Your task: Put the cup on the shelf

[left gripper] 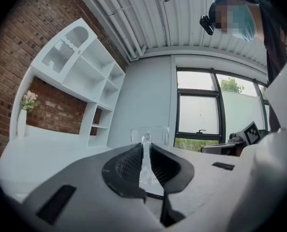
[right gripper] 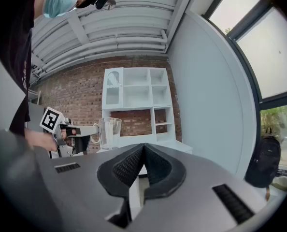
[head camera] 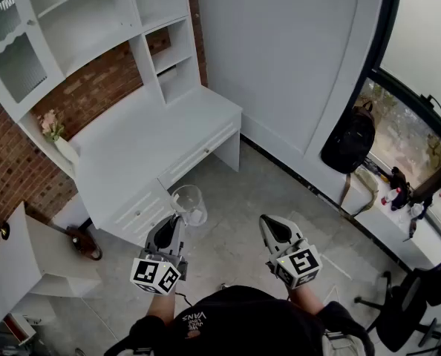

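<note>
A clear glass cup with a handle hangs in the air in front of the white desk. My left gripper is shut on the cup's handle; in the left gripper view the glass sits pinched between the dark pads. The right gripper view shows the cup upright, held out from the left gripper. My right gripper is to the right of the cup, shut, with nothing between its pads. The white shelf unit stands on the desk against the brick wall.
A small vase of pink flowers stands at the desk's left end. A black backpack leans by the window. A low white side table is at the left, and an office chair at the right.
</note>
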A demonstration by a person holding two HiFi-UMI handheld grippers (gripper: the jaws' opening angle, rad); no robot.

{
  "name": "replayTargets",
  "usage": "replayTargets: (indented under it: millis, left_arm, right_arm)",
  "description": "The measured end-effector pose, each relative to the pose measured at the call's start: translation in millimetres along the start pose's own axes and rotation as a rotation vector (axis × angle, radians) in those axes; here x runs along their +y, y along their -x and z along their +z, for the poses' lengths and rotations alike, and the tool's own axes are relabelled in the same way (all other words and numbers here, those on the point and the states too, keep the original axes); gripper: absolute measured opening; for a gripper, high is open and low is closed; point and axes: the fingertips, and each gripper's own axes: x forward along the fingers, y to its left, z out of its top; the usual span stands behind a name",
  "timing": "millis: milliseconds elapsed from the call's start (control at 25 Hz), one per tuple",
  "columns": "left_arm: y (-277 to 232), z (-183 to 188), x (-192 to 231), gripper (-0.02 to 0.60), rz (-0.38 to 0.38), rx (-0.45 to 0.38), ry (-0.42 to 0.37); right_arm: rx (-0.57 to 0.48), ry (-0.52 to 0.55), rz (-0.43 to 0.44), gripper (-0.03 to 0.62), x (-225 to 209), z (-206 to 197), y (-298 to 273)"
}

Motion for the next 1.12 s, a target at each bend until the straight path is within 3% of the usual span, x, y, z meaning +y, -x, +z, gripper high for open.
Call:
replayTargets:
  millis: [480, 1120]
  left_arm:
    - [-49, -1, 51, 0.034, -0.029, 0.026, 0.001]
    - [-205, 23, 107, 0.034, 0.095, -0.028, -0.012]
  right_arm:
    - [-0.004, -0.029, -0.091, 0.0, -33, -2, -55]
    - [0.0, -0.023, 0.043, 0.0, -164, 28, -199]
